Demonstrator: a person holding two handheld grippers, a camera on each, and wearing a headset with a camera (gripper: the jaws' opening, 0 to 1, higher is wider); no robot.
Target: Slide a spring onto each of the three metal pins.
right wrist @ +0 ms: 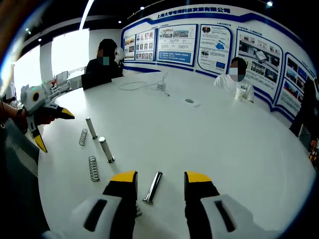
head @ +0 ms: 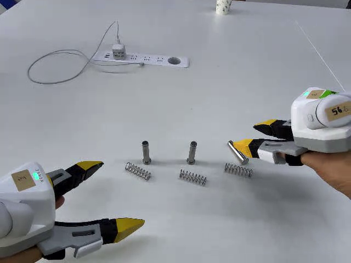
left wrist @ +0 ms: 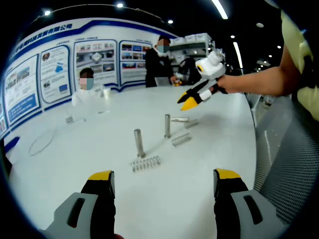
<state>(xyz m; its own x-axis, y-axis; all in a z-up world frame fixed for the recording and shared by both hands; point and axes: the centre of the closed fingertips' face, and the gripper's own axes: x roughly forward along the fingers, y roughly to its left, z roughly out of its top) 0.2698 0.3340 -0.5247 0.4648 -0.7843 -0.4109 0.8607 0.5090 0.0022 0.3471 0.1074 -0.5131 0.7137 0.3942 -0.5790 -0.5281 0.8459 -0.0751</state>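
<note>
Two metal pins stand upright on the white table, a left pin (head: 146, 152) and a middle pin (head: 192, 152). The third pin (head: 237, 152) lies on its side. One spring lies in front of each: left spring (head: 137, 171), middle spring (head: 192, 177), right spring (head: 238, 170). My right gripper (head: 249, 137) is open, its yellow tips just right of the lying pin (right wrist: 152, 186), which rests on the table between and ahead of the jaws in the right gripper view. My left gripper (head: 112, 194) is open and empty at the near left, short of the left spring (left wrist: 146, 163).
A white power strip (head: 143, 58) with a charger and looped cable lies at the back of the table. A paper cup (head: 223, 6) stands at the far edge. People sit at the table's far side (right wrist: 238, 74). Bare tabletop surrounds the pins.
</note>
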